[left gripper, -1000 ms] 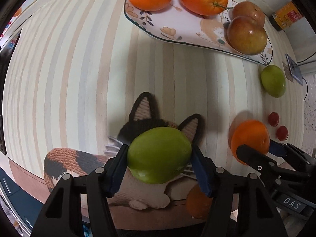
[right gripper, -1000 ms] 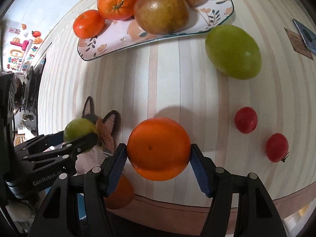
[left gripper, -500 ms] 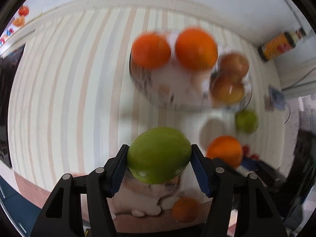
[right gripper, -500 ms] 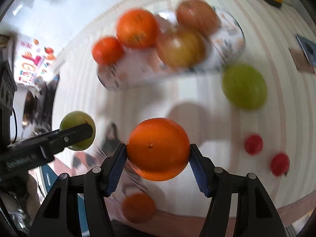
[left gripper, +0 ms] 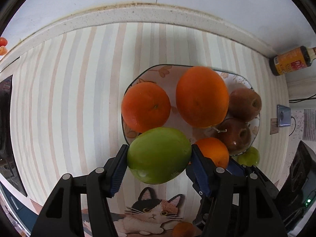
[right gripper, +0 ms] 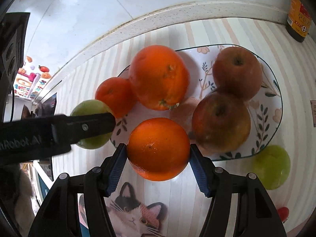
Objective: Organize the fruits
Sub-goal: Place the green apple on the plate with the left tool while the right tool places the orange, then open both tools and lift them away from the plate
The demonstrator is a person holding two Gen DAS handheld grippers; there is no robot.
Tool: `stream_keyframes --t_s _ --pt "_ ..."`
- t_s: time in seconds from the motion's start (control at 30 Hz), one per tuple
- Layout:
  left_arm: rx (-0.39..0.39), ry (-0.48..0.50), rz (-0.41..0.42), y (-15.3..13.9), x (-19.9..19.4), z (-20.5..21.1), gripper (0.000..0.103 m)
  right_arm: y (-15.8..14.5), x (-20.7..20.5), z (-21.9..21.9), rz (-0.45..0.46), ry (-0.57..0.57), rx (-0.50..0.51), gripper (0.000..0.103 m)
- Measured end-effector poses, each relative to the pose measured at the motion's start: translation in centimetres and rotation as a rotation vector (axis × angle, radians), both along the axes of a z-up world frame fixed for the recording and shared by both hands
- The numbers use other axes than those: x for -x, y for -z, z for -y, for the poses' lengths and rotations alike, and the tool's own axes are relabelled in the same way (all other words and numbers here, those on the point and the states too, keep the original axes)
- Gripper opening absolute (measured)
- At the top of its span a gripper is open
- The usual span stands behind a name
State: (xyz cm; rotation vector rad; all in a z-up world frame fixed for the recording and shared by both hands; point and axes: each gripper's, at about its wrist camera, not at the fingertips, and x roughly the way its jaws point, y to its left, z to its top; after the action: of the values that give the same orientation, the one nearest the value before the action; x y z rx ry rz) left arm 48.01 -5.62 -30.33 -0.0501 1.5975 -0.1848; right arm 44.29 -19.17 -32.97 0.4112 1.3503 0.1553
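Left gripper (right gripper: 94,126) arm: partial white lettering "nRobot AI". Bottle (right gripper: 299,17) label: red characters, too small to read.

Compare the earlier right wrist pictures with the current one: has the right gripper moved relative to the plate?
Yes. The right gripper, gripping an orange, has moved toward the plate; it now hangs at its near edge.

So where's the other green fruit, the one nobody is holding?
In the right wrist view, the loose green fruit lies on the striped tablecloth at lower right, just outside the floral plate, nearest the apples.

Left tool (left gripper: 159,155) grips a green fruit (left gripper: 159,155) above the plate (left gripper: 158,73) holding 2 oranges.
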Motion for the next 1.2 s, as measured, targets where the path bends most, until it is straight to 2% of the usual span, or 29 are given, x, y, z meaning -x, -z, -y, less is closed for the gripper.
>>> stream_keyframes --t_s 0.07,0.1,0.13,0.17,0.2,0.37,0.6,0.87,1.2 --pt "0.001 0.003 -0.011 0.5 -0.2 0.5 0.060 0.2 0.3 0.1 -0.007 0.009 -0.009 0.070" --pt "-0.003 0.007 -0.013 0.6 -0.3 0.6 0.061 0.2 0.3 0.1 -0.001 0.015 -0.017 0.077" --pt "-0.004 0.010 -0.007 0.6 -0.3 0.6 0.078 0.3 0.5 0.2 0.002 0.022 -0.023 0.087" --pt "0.001 0.009 0.007 0.4 -0.2 0.5 0.093 0.0 0.6 0.2 0.003 0.024 -0.016 0.092" --pt "0.004 0.008 0.026 -0.1 -0.2 0.5 0.095 -0.5 0.8 0.3 0.012 0.024 -0.004 0.095" --pt "-0.006 -0.011 0.072 -1.8 0.6 -0.6 0.096 -2.7 2.0 0.9 0.015 0.026 0.069 0.096" --pt "-0.104 -0.034 0.170 -3.6 4.5 -2.3 0.096 -5.5 4.3 3.1 0.024 0.021 0.246 0.097" --pt "-0.122 -0.042 0.254 -5.9 9.8 -1.5 0.096 -9.1 6.9 4.5 0.074 0.025 0.293 0.097" --pt "-0.086 -0.036 0.369 -11.9 15.0 -1.0 0.096 -16.0 12.3 3.7 0.186 0.007 0.320 0.097"
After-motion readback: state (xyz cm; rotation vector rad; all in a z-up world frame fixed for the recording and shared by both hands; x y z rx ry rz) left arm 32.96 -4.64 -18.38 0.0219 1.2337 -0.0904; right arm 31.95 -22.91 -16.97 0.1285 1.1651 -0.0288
